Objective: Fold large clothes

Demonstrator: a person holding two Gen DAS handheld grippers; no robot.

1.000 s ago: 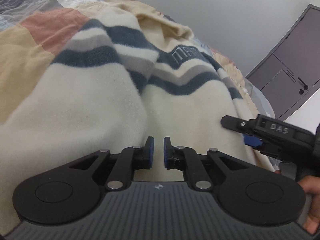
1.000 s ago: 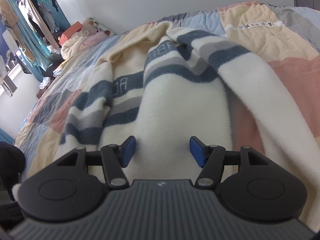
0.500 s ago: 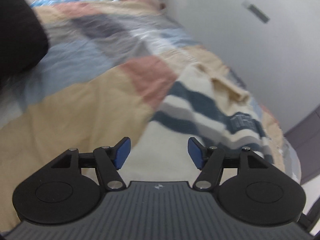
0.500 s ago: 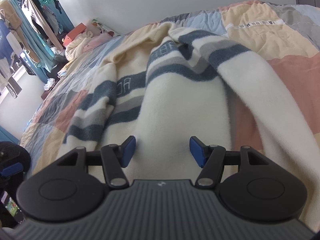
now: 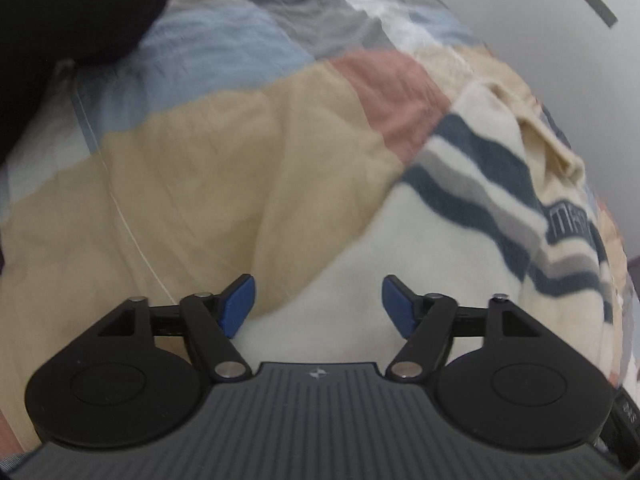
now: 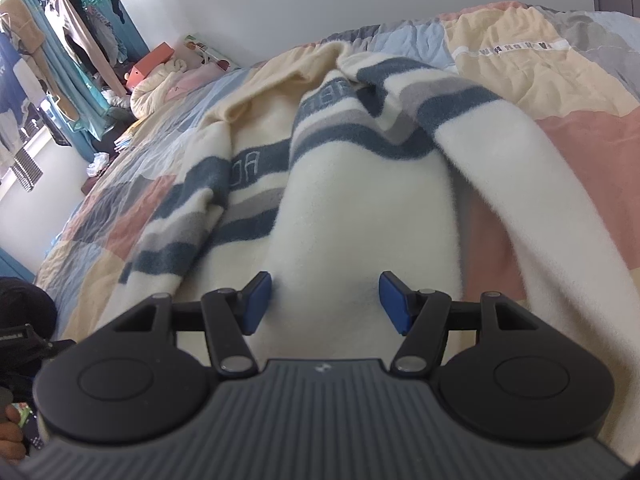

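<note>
The left gripper (image 5: 318, 300) has swung off the striped fleece (image 6: 360, 208) toward the patchwork quilt (image 5: 200, 184) — jaws just opening, wide, empty; right gripper (image 6: 325, 300) gapes, empty.

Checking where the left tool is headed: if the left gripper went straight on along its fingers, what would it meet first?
Most likely the cream fleece of the striped sweater, near its edge on the patchwork quilt. The left gripper, jaws just opened and holding nothing, points down at that edge; depth is unclear.

The left gripper (image 5: 318, 300) points steeply down and its jaws have just been opening; nothing is between the blue pads (image 5: 238, 304). The right gripper (image 6: 325, 298) also tilts down, jaws apart, pads (image 6: 394, 304) pressing nothing.
</note>
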